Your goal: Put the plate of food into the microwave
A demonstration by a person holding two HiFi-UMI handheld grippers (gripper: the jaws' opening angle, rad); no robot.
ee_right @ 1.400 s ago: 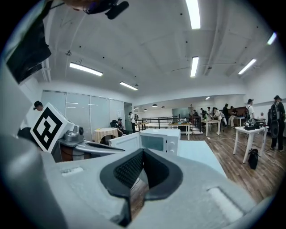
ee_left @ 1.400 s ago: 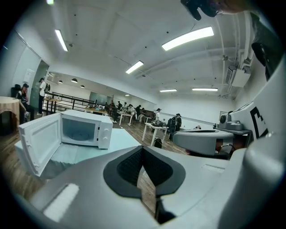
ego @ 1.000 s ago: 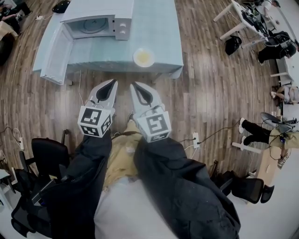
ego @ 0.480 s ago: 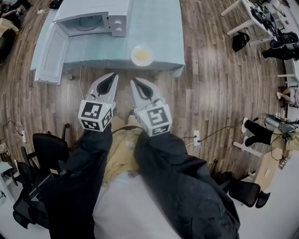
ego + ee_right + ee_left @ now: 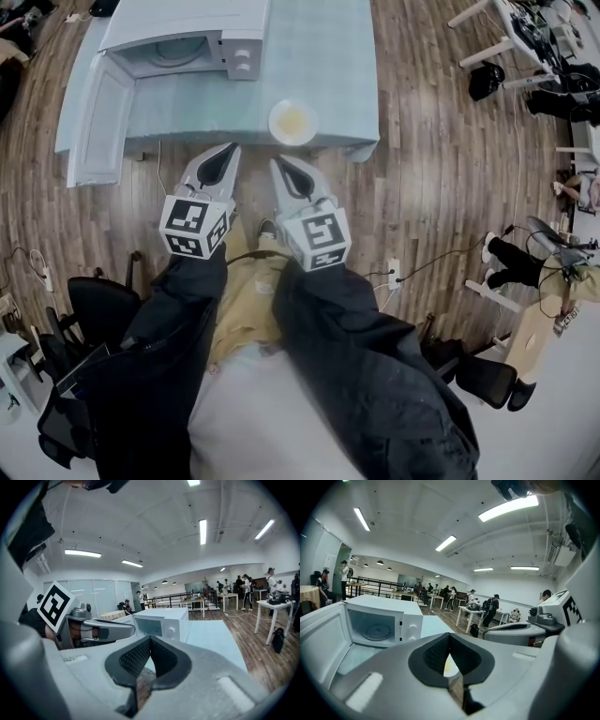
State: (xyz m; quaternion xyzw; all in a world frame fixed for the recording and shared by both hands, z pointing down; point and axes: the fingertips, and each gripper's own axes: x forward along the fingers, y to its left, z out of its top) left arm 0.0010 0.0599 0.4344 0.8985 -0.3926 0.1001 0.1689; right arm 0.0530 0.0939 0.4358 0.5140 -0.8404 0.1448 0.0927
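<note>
Pale-blue table carries open microwave and plate; wooden floor around; left claw, right claw closed, empty.

Table: straight ahead of me, across the top of the head view.
Microwave: on the table's left part, towards its back.
Microwave door: swung out on the left side, reaching past the table's front edge towards me.
Plate of food: on the table by its front edge, right of the microwave and apart from it.
Left gripper: before the table's front edge, left of the plate.
Right gripper: just beside the left one, directly before the plate and short of it.
Office chair: on the floor to my left, nearer me than the table.
Power strip: on the floor to my right.
Desks: well apart, far right.
</note>
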